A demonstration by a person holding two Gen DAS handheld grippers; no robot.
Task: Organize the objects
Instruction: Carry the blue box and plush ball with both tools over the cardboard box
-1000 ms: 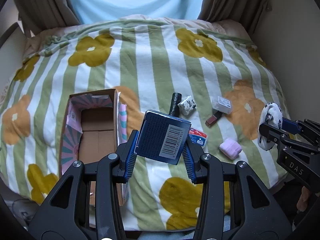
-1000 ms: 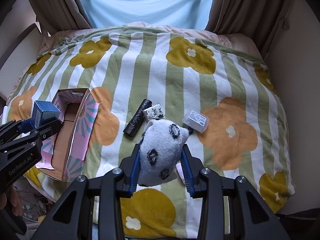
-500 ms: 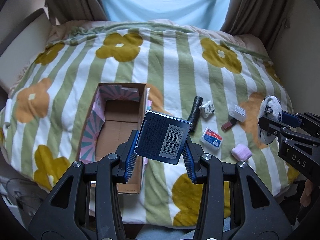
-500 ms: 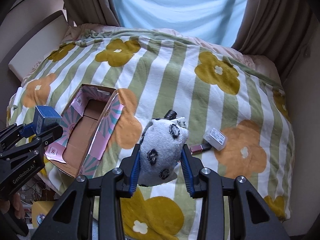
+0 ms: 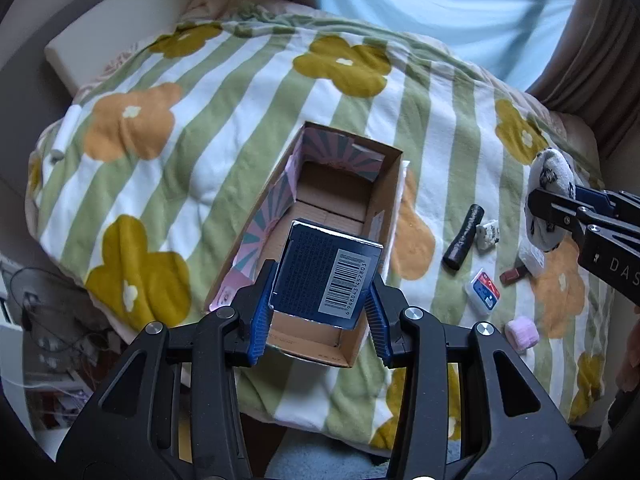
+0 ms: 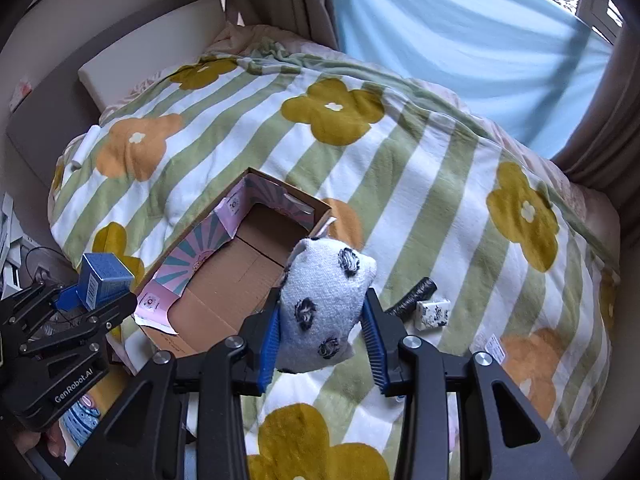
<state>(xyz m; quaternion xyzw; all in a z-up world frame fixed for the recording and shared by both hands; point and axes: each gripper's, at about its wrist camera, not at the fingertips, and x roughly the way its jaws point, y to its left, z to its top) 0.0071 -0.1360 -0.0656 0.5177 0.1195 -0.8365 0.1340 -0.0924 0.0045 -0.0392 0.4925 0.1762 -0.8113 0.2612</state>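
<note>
My left gripper [image 5: 318,308] is shut on a dark blue carton with a barcode [image 5: 324,272], held above the near end of an open cardboard box [image 5: 384,208] that lies on the flowered blanket. The same blue carton [image 6: 102,280] shows at the left of the right wrist view. My right gripper [image 6: 324,340] is shut on a white plush with black spots [image 6: 324,300], just right of the cardboard box [image 6: 224,284]. That plush [image 5: 550,196] appears at the right edge of the left wrist view. The box interior looks bare.
On the blanket right of the box lie a black roll [image 5: 464,236], a small spotted white block [image 5: 488,234], a red-and-blue packet [image 5: 484,290], a brown stick [image 5: 512,276] and a pink cube [image 5: 522,334]. The bed edge is near; a white headboard [image 6: 148,48] stands far left.
Both grippers have swung left with their loads. The blue carton now hangs over the box's near end, and the plush has come next to the box's right wall.
</note>
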